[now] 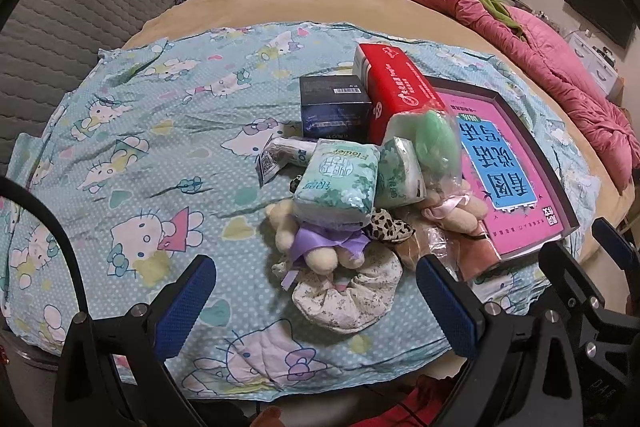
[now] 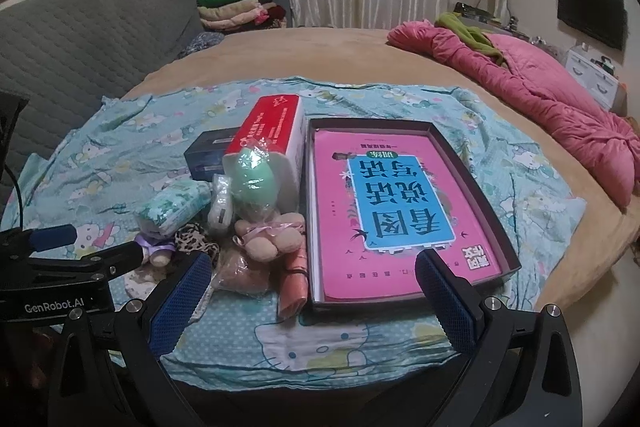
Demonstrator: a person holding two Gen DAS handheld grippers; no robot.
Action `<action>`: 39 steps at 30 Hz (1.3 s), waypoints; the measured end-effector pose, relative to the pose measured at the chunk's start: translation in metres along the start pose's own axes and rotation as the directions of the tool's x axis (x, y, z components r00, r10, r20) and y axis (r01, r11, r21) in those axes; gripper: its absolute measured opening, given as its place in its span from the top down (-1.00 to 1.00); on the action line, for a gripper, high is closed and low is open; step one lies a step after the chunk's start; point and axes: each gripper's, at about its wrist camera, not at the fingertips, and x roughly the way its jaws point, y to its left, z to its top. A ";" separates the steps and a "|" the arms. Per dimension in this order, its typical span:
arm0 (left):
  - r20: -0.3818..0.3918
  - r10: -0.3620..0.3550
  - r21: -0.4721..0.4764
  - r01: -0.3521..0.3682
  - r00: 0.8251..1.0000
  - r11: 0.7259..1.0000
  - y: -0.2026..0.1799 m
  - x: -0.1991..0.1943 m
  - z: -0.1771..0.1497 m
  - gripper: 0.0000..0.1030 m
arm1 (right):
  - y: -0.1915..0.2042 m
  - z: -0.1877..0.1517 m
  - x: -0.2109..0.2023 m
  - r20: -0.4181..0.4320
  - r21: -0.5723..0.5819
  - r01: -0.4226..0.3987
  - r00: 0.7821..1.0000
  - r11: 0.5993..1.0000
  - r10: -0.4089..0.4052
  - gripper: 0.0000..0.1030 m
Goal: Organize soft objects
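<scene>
A heap of soft things lies on the cartoon-cat cloth point(image 1: 132, 131): a green tissue pack point(image 1: 338, 183), a second tissue pack point(image 1: 400, 173), a cream plush with a purple bow point(image 1: 316, 245), a leopard scrunchie point(image 1: 390, 229), a floral scrunchie point(image 1: 350, 297), a bagged green plush point(image 1: 434, 143) and a pink-bowed plush point(image 2: 266, 237). My left gripper point(image 1: 316, 301) hovers open just before the floral scrunchie. My right gripper point(image 2: 314, 293) is open over the near edge of the dark tray point(image 2: 472, 163), which holds a pink book point(image 2: 396, 203).
A red box point(image 1: 400, 93) and a dark blue box point(image 1: 334, 105) stand behind the heap. A rolled pink item point(image 2: 294, 287) lies beside the tray. A pink quilt point(image 2: 560, 107) lies at the right, a grey sofa point(image 1: 80, 7) at the left.
</scene>
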 end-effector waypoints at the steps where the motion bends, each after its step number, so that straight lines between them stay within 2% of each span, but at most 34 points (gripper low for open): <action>1: -0.001 0.001 0.002 -0.001 1.000 1.000 0.000 0.000 0.000 -0.96 | 0.000 0.000 0.000 0.001 -0.002 0.002 1.000 1.000 -0.002 -0.97; 39: 0.010 -0.008 0.012 0.008 1.000 1.000 -0.001 0.002 -0.001 -0.96 | 0.002 -0.001 0.000 0.005 -0.010 -0.004 1.000 1.000 0.004 -0.97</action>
